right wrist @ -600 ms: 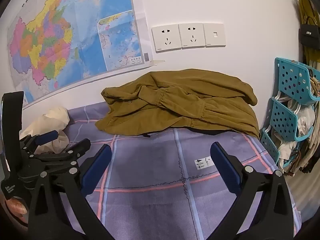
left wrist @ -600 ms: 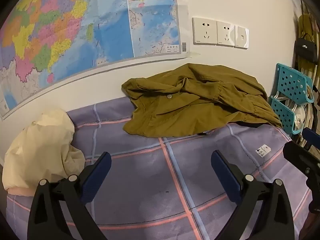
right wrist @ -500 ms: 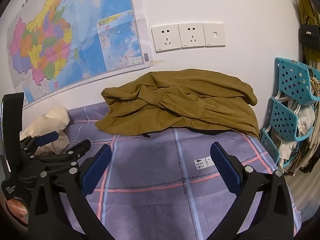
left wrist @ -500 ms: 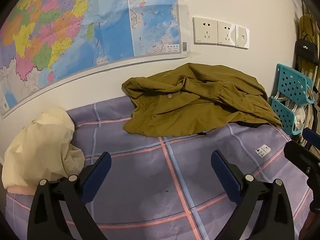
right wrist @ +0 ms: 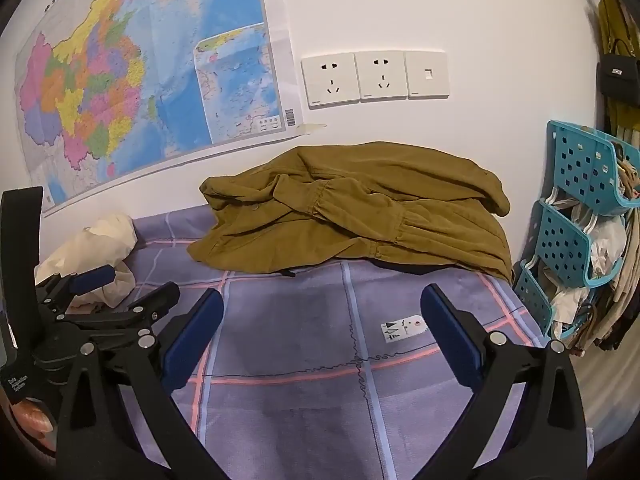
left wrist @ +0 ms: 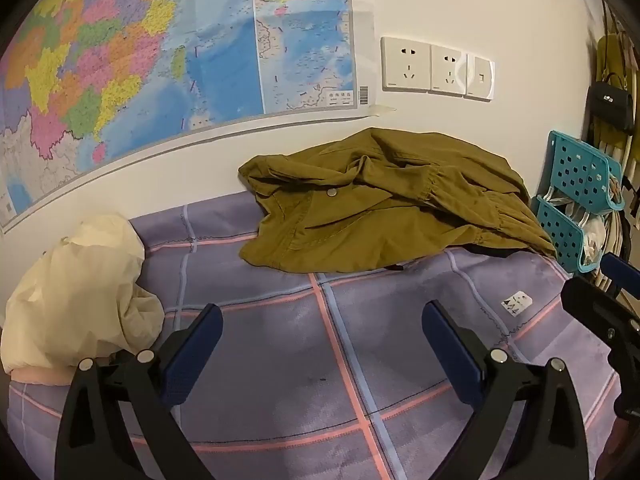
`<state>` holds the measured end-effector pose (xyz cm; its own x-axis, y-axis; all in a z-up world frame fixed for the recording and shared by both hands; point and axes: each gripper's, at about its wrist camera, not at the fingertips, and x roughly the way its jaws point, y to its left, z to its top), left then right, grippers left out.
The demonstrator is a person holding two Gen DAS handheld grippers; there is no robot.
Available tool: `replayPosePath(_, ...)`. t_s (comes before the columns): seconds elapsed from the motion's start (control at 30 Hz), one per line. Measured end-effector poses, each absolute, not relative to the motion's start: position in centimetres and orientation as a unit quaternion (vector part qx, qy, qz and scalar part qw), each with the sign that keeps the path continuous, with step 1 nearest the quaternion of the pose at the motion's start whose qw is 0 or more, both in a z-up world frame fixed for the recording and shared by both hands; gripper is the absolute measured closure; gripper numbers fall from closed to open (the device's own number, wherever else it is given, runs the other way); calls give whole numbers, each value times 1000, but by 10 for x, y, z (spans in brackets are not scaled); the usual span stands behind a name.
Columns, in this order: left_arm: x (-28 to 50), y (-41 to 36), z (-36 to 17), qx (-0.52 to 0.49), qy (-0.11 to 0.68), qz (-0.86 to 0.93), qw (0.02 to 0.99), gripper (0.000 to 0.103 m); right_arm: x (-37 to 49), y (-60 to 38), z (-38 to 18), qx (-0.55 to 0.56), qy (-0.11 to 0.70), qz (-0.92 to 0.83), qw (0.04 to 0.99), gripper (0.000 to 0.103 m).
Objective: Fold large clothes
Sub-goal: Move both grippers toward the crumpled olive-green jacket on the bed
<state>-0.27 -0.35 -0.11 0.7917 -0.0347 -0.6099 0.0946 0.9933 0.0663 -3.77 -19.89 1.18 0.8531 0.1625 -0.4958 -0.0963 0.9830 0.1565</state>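
While both hand-held grippers gape empty | olive jacket [left wrist: 384, 208] against wall; purple blanket [left wrist: 280, 344] bare before it; probably unobstructed

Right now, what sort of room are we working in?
Most likely a home bedroom: a purple plaid blanket covers what looks like a bed against a white wall, with a crumpled olive-brown jacket on it, a colourful wall map above, and teal plastic baskets stuffed with hangers.
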Motion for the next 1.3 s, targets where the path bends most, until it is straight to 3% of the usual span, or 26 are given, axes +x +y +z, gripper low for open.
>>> replayPosePath(1.3,7,-4,-4,32,335,-32,941,7,-28,-200,14,49,262,72,961,5)
